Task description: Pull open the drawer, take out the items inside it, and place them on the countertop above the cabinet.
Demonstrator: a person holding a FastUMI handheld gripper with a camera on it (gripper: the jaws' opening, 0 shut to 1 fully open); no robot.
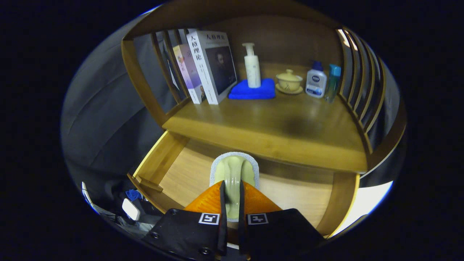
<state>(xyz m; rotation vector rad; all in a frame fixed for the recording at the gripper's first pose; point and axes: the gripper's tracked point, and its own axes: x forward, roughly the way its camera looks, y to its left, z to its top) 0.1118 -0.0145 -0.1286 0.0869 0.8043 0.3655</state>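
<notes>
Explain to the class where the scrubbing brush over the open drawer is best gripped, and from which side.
Grip the scrubbing brush by its narrow arched handle, approaching from the handle end. That is how the gripper has it now: both fingers press the handle's two flat sides while the wide pad head points ahead toward the countertop. The handle is slim enough for the fingers; the head is too broad.

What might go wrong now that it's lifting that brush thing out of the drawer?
The gripper pinches only the brush's narrow handle, so it may twist or slip back into the open drawer. Rising, it might catch the countertop's front edge. The back of the countertop is crowded, so setting it there might knock the lidded cup.
</notes>
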